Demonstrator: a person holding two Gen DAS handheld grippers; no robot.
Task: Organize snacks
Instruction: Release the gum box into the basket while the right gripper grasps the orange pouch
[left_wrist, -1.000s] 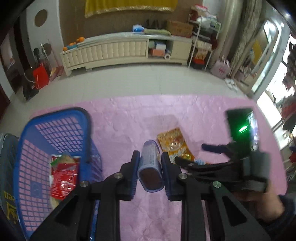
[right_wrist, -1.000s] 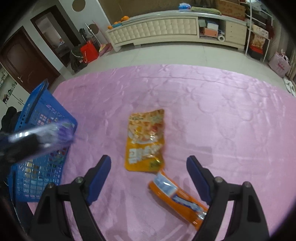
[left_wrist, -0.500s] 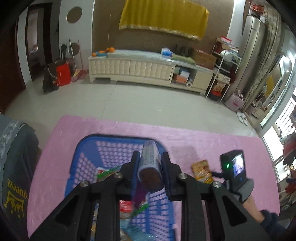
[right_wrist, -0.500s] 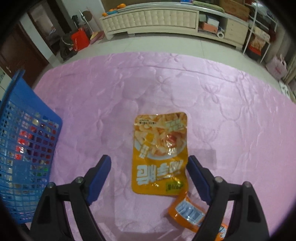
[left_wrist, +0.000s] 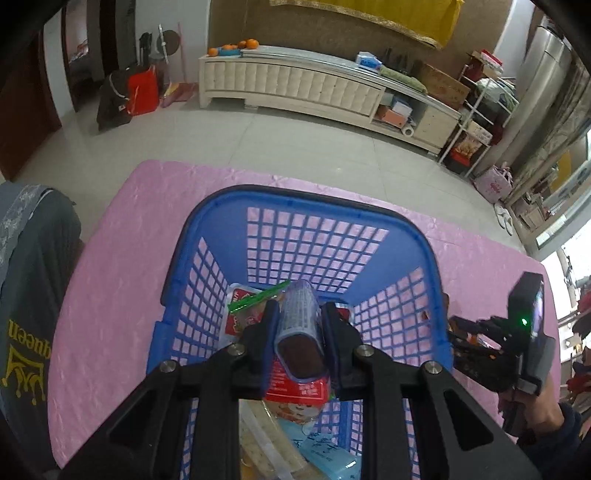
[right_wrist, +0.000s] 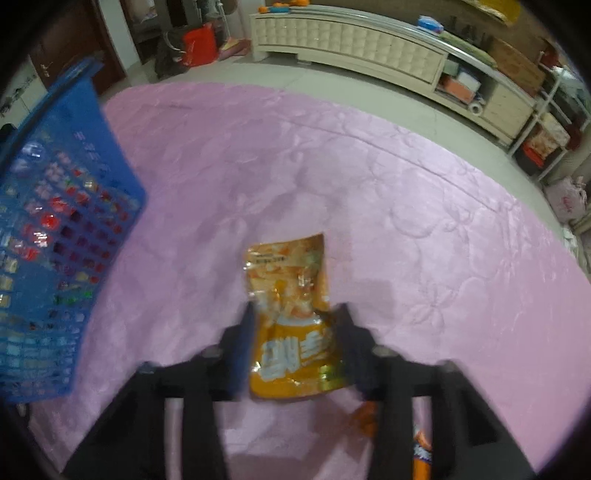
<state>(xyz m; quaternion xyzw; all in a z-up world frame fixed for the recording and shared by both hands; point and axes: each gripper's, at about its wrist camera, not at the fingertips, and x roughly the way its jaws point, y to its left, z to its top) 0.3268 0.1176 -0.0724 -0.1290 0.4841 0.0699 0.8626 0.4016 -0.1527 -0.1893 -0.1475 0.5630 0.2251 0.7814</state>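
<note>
A: Your left gripper (left_wrist: 298, 334) points steeply down over the blue basket (left_wrist: 306, 206), its fingers clamped on a purple snack tube (left_wrist: 298, 325).

B: Your right gripper's (right_wrist: 293, 332) fingers are closing around the orange pouch (right_wrist: 291, 317) lying on the pink worktop (right_wrist: 406, 184).

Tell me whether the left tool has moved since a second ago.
Yes. The left tool, gripping the purple packet, has swung from above the pink cloth beside the blue basket to directly above the basket's interior.
</note>
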